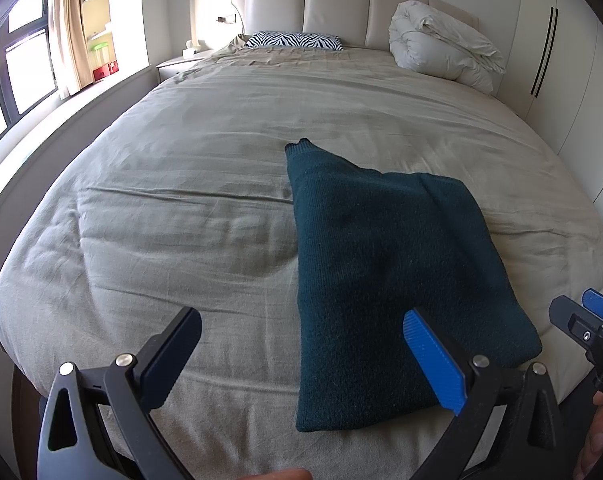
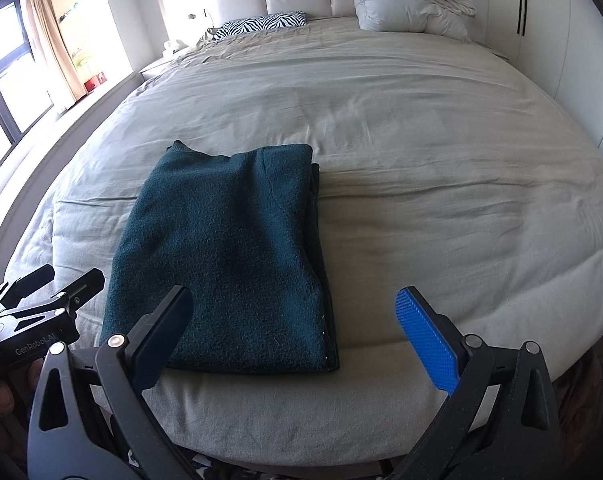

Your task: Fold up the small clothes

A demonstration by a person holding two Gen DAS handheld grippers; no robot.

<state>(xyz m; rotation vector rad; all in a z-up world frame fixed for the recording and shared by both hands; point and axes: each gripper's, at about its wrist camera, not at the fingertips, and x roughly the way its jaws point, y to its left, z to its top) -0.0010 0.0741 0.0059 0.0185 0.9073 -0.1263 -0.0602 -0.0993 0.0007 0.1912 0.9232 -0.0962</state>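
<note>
A dark teal knitted garment [image 1: 389, 280] lies folded into a rough rectangle near the foot of the bed [image 1: 181, 208]; the right wrist view shows the garment [image 2: 229, 260] left of centre with a cuff sticking out at its far corner. My left gripper [image 1: 301, 316] hovers open above the bed's near edge, its right finger over the garment's near part. My right gripper [image 2: 297, 300] is open too, held above the garment's near right corner with nothing between its fingers. Each gripper shows at the edge of the other's view: the right gripper [image 1: 581, 312] and the left gripper [image 2: 57, 276].
A zebra-print pillow [image 1: 293, 39] and a rolled white duvet [image 1: 441, 44] sit by the padded headboard [image 1: 341, 4]. White wardrobe doors [image 1: 561, 80] run along the right side. A window with curtains [image 1: 67, 32] and a low ledge are on the left.
</note>
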